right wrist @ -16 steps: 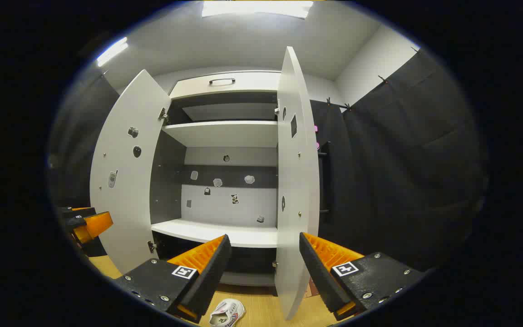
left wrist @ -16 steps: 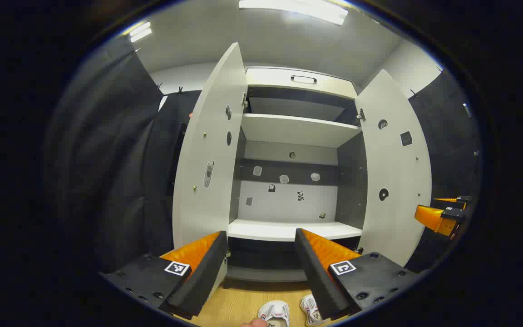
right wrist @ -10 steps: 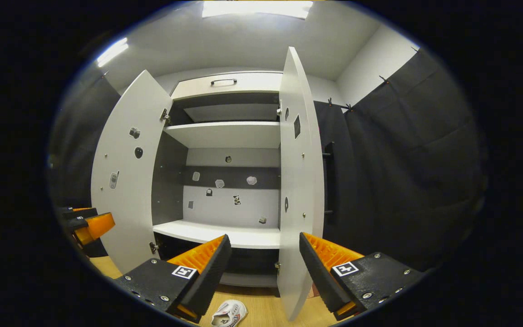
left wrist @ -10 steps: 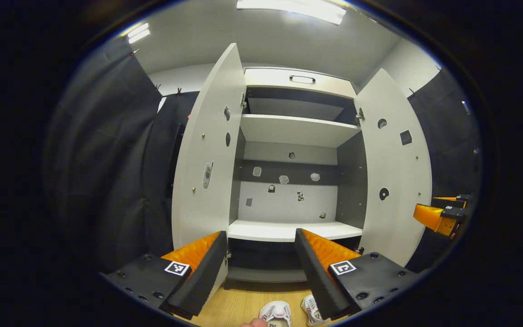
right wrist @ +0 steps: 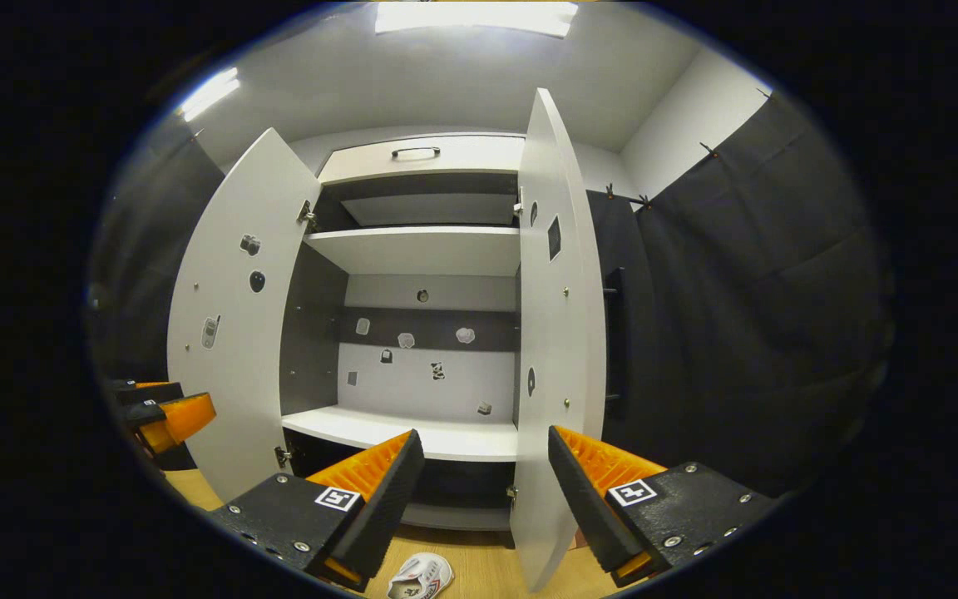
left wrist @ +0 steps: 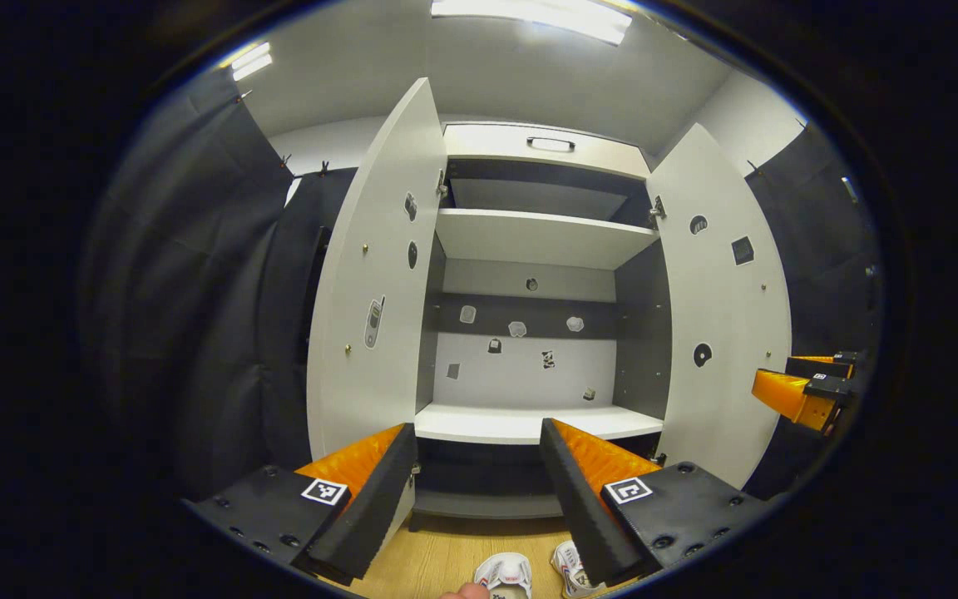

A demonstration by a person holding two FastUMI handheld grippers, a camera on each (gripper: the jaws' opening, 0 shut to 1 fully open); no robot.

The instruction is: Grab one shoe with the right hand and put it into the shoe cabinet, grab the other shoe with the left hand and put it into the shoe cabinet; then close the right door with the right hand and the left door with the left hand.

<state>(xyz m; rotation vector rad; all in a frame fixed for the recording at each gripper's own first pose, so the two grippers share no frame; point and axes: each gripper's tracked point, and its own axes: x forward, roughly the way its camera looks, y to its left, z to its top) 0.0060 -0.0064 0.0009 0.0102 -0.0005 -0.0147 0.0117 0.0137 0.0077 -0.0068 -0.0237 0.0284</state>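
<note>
In the left gripper view, your left tool (left wrist: 477,489) stood wide and held nothing, aimed at the shoe cabinet (left wrist: 539,241). The left door (left wrist: 371,283) and the right door (left wrist: 720,308) both hung open. Two shoes (left wrist: 506,574) lay side by side on the wooden floor (left wrist: 429,557) in front of the cabinet, below your tool. Your right tool (left wrist: 803,387) showed beyond the right door.

In the right gripper view, your right tool (right wrist: 483,491) was also wide and empty, facing the same cabinet (right wrist: 421,249). One shoe (right wrist: 421,576) lay on the floor before it, between the open doors. Your left tool (right wrist: 163,412) showed outside the left door (right wrist: 238,333).
</note>
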